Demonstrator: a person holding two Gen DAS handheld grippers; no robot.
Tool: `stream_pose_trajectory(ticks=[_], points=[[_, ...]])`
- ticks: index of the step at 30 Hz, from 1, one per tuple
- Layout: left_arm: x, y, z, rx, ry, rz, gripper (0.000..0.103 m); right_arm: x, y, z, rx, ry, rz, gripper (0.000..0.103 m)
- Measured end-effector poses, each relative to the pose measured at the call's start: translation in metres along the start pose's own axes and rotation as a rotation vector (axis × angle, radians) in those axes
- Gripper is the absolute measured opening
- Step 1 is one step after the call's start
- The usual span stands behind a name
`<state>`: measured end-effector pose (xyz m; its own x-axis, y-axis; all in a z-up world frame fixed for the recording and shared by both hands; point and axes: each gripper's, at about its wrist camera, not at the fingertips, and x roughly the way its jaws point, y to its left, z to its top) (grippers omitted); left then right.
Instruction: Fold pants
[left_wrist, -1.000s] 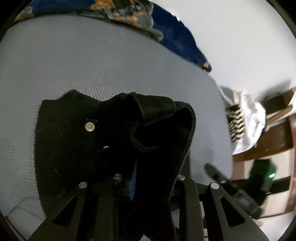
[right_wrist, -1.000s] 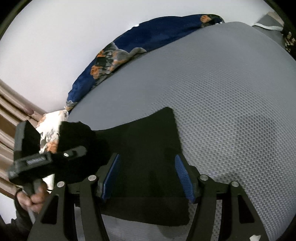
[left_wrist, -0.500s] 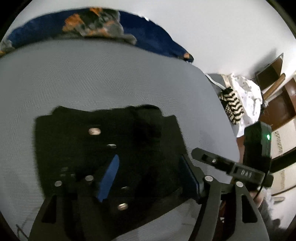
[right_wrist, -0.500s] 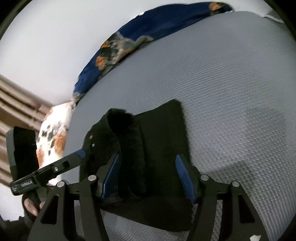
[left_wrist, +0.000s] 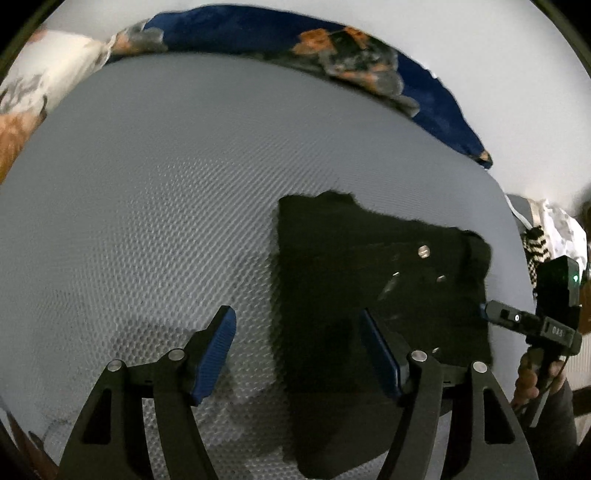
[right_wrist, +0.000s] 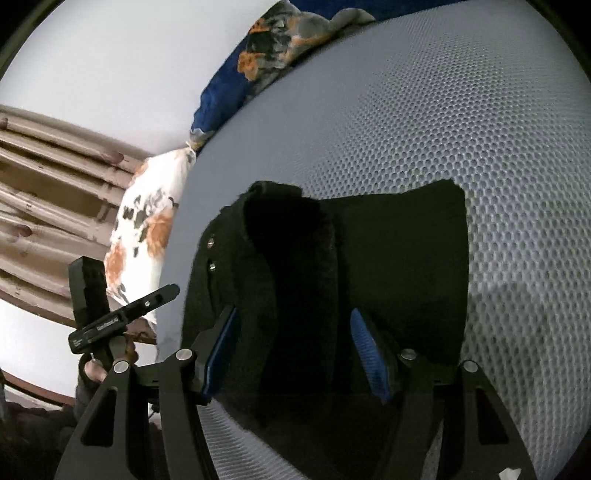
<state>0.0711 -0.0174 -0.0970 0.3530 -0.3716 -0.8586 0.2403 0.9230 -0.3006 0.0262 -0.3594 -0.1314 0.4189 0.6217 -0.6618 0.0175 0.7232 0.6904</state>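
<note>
The black pants (left_wrist: 373, 295) are laid folded on the grey bed (left_wrist: 155, 192). The left gripper (left_wrist: 299, 350) is held with jaws apart, just opened and empty. The right gripper (right_wrist: 295, 354) is poised over the pants, jaws apart

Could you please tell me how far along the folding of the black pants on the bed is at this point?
Mostly done, it seems: the black pants lie doubled into a compact block on the grey mattress. Nothing is in hand: the left gripper has just opened and holds no cloth, and the right gripper hovers open over the pants. Left: one flap near the buttons is raised and looks in need of flattening.
</note>
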Motion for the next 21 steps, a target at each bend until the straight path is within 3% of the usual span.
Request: stream_pose_trajectory(ticks=[7, 10, 12, 15, 21], points=[[0.017, 0.006, -0.008, -0.034, 0.036, 0.004, 0.070, 0.021, -0.002, 0.021, -0.043, 0.022, 0.079, 0.060], [0.020, 0.006, -0.009, -0.038, 0.038, 0.006, 0.070, 0.032, 0.000, 0.029, -0.035, 0.033, 0.112, 0.043], [0.021, 0.006, -0.010, -0.036, 0.039, 0.011, 0.070, 0.038, -0.001, 0.032, -0.012, 0.032, 0.108, 0.024], [0.023, 0.004, -0.007, -0.037, 0.033, 0.014, 0.070, 0.028, 0.011, 0.027, -0.015, -0.016, 0.090, 0.013], [0.028, -0.002, -0.001, -0.023, 0.023, -0.006, 0.070, -0.015, 0.041, 0.012, -0.036, -0.109, -0.003, 0.011]])
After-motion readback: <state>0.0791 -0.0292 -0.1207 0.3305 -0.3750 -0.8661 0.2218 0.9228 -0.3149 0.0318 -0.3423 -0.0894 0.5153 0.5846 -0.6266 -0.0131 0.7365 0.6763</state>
